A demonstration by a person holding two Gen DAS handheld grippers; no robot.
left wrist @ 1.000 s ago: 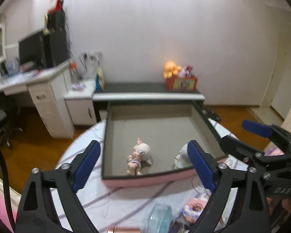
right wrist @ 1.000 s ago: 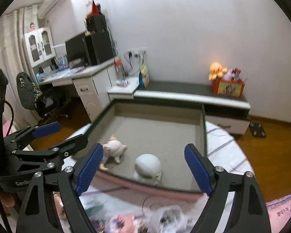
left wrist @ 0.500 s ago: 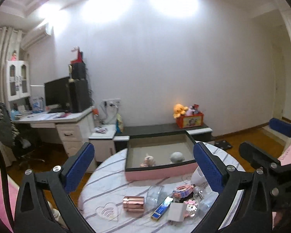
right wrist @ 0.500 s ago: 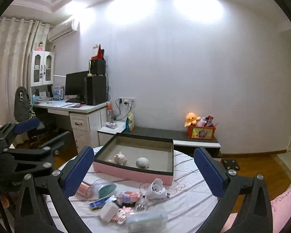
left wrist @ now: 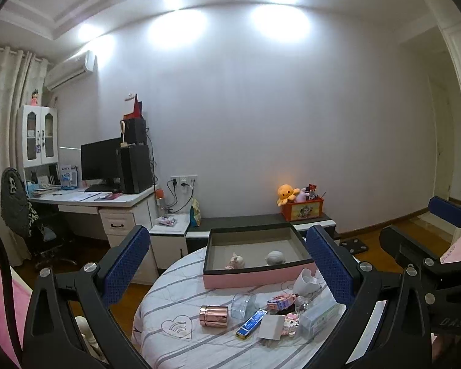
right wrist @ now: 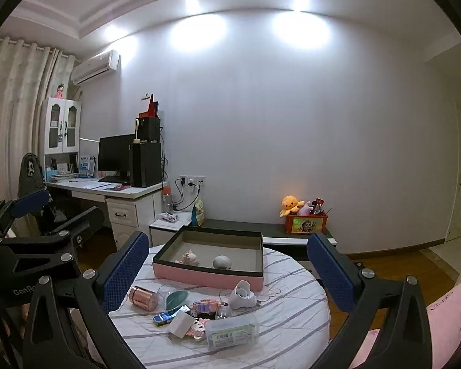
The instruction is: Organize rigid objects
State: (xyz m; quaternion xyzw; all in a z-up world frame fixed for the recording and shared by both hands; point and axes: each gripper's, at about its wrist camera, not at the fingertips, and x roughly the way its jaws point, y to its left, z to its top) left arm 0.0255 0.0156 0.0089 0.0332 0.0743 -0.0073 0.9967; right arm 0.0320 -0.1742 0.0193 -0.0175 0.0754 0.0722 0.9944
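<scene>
- Hovering back from the round table (left wrist: 175, 295), the left gripper (left wrist: 227, 272) and the right gripper (right wrist: 226, 272) both stand spread wide with nothing between the jaws; this looks like the pause between placements, choosing the next piece.
- Nearest below the right gripper lie a clear plastic case (right wrist: 232, 332), a white block (right wrist: 181, 324) and a blue packet (right wrist: 170, 315).
- Just beyond sit a rose-gold jar (right wrist: 143, 297) toward its left finger, a pink brick toy (right wrist: 206, 304) and a white cup-like piece (right wrist: 242, 295).
- Farthest ahead, the pink-sided tray (right wrist: 209, 276) already holds a pig figurine (right wrist: 189, 257) and a grey ball (right wrist: 222, 262).
- Next move, as I judge it: lower one gripper onto a loose piece, probably the jar or cup, close, and carry it over the tray's near wall.
</scene>
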